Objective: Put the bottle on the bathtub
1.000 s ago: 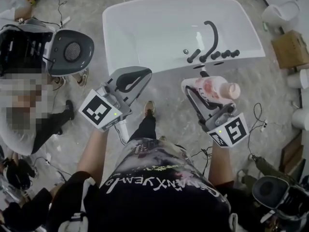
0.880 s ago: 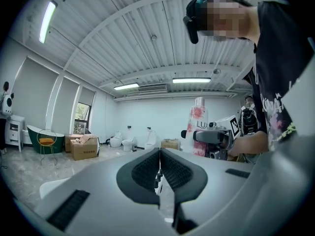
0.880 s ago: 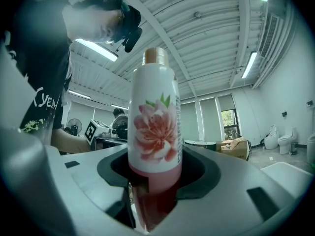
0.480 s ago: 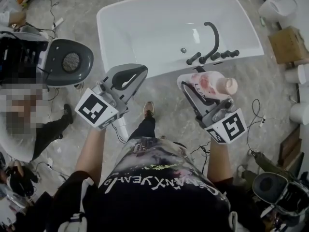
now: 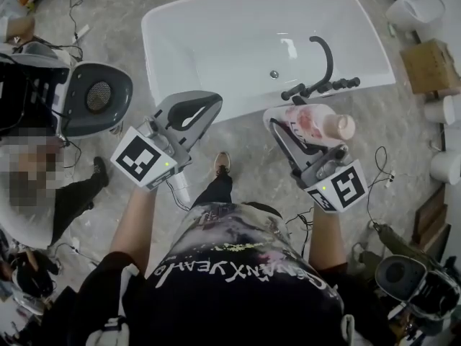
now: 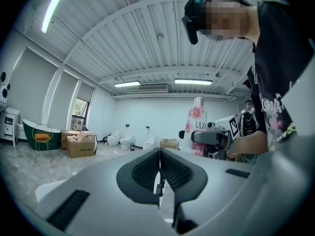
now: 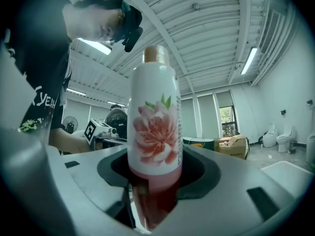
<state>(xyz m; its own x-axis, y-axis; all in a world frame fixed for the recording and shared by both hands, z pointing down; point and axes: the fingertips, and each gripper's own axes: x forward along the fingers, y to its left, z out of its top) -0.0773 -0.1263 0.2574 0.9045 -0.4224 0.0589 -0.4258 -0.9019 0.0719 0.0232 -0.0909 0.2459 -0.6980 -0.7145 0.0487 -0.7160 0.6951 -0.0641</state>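
The white bathtub (image 5: 216, 42) lies just ahead of me on the stone floor, with a black faucet (image 5: 320, 63) on its near right rim. My right gripper (image 5: 292, 132) (image 7: 155, 181) is shut on the lower body of the bottle (image 5: 317, 123) (image 7: 155, 132). The bottle stands upright: white with a pink flower, a pinkish cap and pink liquid at the bottom. It hangs just short of the tub's near rim, by the faucet. My left gripper (image 5: 196, 112) (image 6: 158, 154) is shut on nothing, its pads touching, in front of the tub's near left side. The left gripper view shows the bottle (image 6: 197, 127) from the side.
A grey round-headed machine (image 5: 97, 96) stands at the left beside a seated person. A cardboard box (image 5: 432, 67) and white toilets (image 5: 414, 13) stand to the tub's right. Cables trail over the floor. My own foot (image 5: 222, 163) is below the tub's rim.
Both grippers have moved forward toward the tub, and the bottle now sits closer to the faucet. The grip on the bottle is unchanged.
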